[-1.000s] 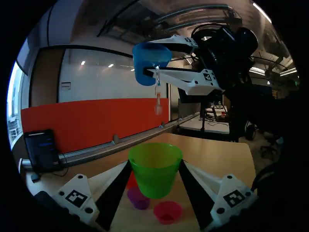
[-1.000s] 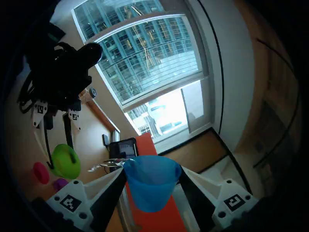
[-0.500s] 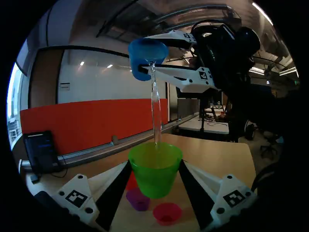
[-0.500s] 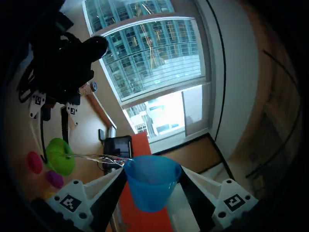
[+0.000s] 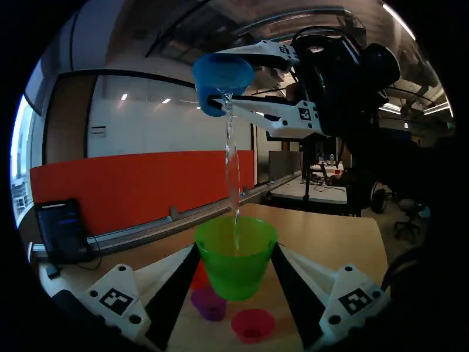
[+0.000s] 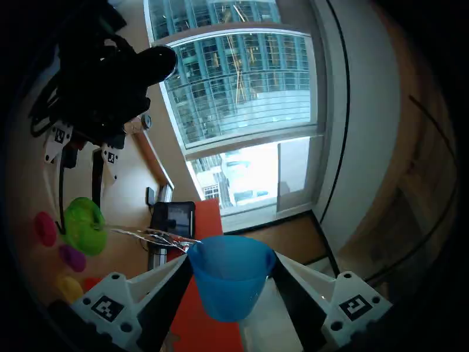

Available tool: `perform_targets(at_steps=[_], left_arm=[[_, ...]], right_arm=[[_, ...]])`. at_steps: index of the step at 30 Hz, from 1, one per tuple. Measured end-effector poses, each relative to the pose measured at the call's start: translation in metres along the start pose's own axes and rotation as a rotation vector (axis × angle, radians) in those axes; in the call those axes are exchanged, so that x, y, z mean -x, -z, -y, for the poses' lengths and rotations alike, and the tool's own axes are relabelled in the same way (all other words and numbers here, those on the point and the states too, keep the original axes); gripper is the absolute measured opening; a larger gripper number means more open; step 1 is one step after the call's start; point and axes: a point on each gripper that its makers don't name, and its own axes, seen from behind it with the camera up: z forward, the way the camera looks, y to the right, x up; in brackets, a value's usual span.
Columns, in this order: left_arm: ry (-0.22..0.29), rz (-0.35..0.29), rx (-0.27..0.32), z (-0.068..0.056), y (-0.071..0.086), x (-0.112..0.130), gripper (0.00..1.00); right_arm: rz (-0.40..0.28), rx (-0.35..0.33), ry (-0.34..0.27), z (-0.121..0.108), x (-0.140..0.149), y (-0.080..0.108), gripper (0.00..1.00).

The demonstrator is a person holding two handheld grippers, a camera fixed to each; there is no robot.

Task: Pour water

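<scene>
Water (image 5: 233, 176) is falling in a thin, wavering stream from the tilted blue cup (image 5: 218, 73) at the top centre of the left gripper view into the green cup (image 5: 235, 258) at the bottom centre. The left gripper (image 5: 235, 251) is pinching the green cup between both fingers and holding it upright above the wooden table (image 5: 334, 234). The right gripper (image 6: 231, 261) is clamping the blue cup on both sides. In the right gripper view that cup is sitting at the bottom centre, with the stream leaving its rim toward the left of the frame.

Below the green cup, a purple cup (image 5: 208, 302) and a pink cup (image 5: 253, 324) are standing on the table. Something red (image 5: 199, 274) is peeking out behind the green cup, mostly hidden, so I am not making out what it is. A dark tablet (image 5: 61, 229) is leaning at the left in front of an orange wall band (image 5: 135, 182). The right gripper's bulky black housing (image 5: 346, 70) is blocking the upper right of the left gripper view. A tall window (image 6: 240, 88) is glaring at the top of the right gripper view.

Square black-and-white markers (image 5: 114, 299) on the fingers are showing patterns, not words. A small sheet (image 5: 99, 130) on the glass wall is too small to read.
</scene>
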Motion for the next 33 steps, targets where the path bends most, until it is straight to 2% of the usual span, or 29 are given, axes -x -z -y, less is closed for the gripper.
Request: perform_targets(at_steps=[24,33], left_arm=[[-0.003,-0.003,0.002,-0.003,0.000,-0.002,0.85],[-0.003,0.000,-0.002,0.000,-0.002,0.000,0.85]], right_arm=[[-0.001,0.004,0.125,-0.009,-0.005,-0.002,0.92],[-0.005,0.008,0.180,-0.012,-0.009,-0.002,0.92]])
